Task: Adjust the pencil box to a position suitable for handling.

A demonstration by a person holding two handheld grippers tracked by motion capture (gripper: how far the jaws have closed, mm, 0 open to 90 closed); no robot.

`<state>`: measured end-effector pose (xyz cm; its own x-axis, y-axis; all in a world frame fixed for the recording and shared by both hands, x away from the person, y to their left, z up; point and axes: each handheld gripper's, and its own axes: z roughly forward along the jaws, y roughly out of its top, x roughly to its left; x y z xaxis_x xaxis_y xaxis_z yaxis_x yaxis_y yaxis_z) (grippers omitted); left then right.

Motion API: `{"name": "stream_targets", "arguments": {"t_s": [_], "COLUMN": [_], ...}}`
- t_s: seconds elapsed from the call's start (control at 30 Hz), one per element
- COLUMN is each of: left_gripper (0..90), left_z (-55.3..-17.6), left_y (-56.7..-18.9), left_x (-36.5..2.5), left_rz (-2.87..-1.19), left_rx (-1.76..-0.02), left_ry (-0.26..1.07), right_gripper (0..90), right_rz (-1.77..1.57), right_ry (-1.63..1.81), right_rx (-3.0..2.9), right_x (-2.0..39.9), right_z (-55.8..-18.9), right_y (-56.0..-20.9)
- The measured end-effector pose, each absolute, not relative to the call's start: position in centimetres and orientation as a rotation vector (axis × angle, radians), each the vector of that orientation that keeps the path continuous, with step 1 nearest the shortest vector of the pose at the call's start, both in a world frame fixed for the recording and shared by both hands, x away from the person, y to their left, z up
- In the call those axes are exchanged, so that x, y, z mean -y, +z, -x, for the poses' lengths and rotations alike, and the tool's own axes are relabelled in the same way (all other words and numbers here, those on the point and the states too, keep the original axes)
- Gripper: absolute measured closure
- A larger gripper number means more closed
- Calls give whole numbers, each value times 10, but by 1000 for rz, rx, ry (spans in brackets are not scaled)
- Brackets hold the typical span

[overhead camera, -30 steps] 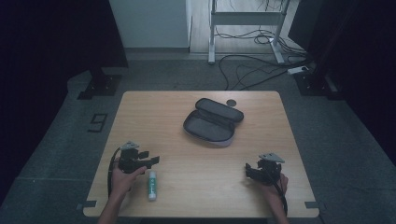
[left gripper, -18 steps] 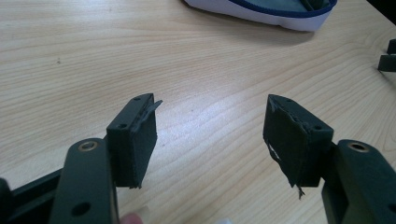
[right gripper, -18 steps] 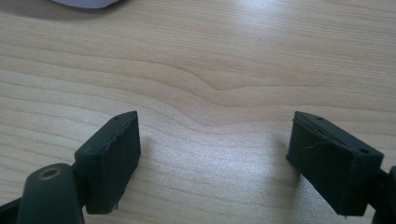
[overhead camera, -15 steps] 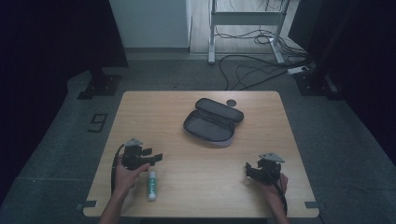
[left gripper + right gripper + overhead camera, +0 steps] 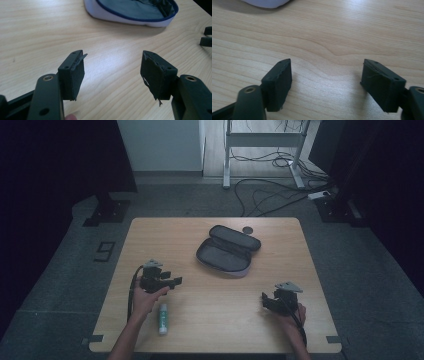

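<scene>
Both grippers, left gripper and right gripper, stand released, empty. White tube, probably light, rigid, slippery: grasp mid-body, across its width.

We cannot read the small tube (label too tiny) lying near the pouch, itself cut off above.

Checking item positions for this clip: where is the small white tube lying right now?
In the high view, the white tube lies near the table's front edge on the left side, just right of the person's left hand, well short of the open pouch.
</scene>
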<state>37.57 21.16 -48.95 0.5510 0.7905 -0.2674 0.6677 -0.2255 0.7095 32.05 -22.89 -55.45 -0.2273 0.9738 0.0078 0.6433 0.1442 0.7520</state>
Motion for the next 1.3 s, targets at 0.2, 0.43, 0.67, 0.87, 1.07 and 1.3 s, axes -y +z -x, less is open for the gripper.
{"name": "stream_targets", "arguments": {"t_s": [0.2, 0.43, 0.67, 0.87, 1.07, 1.3], "left_gripper": [358, 360, 367, 370, 372, 373], "left_z": [-387, -402, -410, -418, -427, -438], "left_y": [-487, -485, -482, -479, -478, -482], "left_x": [-198, -185, -174, -165, -158, -153], "left_rz": [-1969, -1973, -1968, -1977, -1973, -1959], "left_rx": [-1176, -1180, -1179, -1184, -1188, -1211], "left_ry": [192, 193, 249, 255, 252, 246], "right_gripper": [251, 234, 233, 233, 233, 234], "right_rz": [-1531, -1533, -1535, -1536, -1534, -1530], "right_ry": [893, 892, 891, 891, 891, 892], "right_rx": [-1947, -1950, -1948, -1947, -1950, -1954], "right_x": [227, 227, 227, 226, 226, 225], "right_z": [-321, -321, -321, -321, -321, -321], "right_y": [-555, -555, -555, -555, -555, -555]}}
